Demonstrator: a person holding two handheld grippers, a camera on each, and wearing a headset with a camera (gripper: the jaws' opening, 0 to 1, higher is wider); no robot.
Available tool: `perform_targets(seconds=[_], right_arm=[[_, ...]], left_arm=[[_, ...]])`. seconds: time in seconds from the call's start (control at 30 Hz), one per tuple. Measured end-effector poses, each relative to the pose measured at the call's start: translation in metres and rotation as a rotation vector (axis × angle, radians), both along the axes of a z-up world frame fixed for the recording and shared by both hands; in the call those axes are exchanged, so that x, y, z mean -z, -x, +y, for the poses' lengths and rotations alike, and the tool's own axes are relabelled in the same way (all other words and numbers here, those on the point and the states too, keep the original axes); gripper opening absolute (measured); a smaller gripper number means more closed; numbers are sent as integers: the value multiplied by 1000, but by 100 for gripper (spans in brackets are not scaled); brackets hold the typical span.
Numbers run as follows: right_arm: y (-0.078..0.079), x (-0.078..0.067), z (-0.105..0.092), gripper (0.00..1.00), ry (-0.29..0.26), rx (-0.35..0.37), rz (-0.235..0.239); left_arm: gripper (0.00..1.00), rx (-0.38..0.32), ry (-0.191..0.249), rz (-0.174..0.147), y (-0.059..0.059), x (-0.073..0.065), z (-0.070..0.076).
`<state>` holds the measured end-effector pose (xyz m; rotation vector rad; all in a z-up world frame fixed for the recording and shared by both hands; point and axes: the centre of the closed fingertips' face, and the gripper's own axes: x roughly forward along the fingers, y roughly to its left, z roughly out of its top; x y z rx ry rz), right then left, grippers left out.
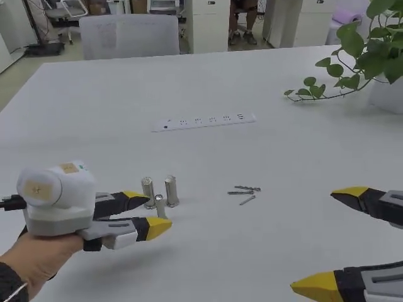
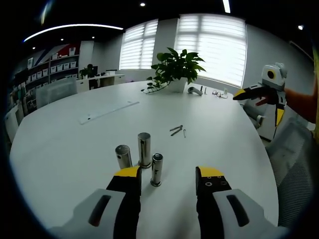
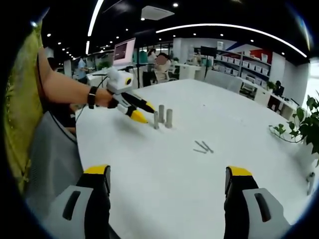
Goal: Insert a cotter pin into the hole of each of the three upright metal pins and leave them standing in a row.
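Three upright metal pins (image 1: pixel 158 194) stand close together on the white table, seen also in the left gripper view (image 2: pixel 143 155) and far off in the right gripper view (image 3: pixel 162 117). A few cotter pins (image 1: pixel 245 192) lie loose to their right (image 2: pixel 177 131) (image 3: pixel 203 147). My left gripper (image 1: pixel 146 214) is open, its yellow tips flanking the nearest pin without touching it (image 2: pixel 167 178). My right gripper (image 1: pixel 330 242) is open and wide apart at the table's right front, holding nothing (image 3: pixel 167 177).
A white power strip (image 1: pixel 203 121) lies across the table's middle. A potted plant (image 1: pixel 365 50) stands at the far right corner. A grey chair (image 1: pixel 129 34) is at the far edge. Bare tabletop (image 1: pixel 264 245) lies between the grippers.
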<state>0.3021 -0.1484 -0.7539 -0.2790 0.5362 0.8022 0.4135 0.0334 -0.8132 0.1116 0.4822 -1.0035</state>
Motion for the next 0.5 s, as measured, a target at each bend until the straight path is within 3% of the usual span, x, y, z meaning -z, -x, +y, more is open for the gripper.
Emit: perform_targets(seconds=[0.5], right_arm=[[-2, 8, -1, 96, 4, 6, 24]], left_arm=[[24, 2, -14, -12, -14, 10, -7]])
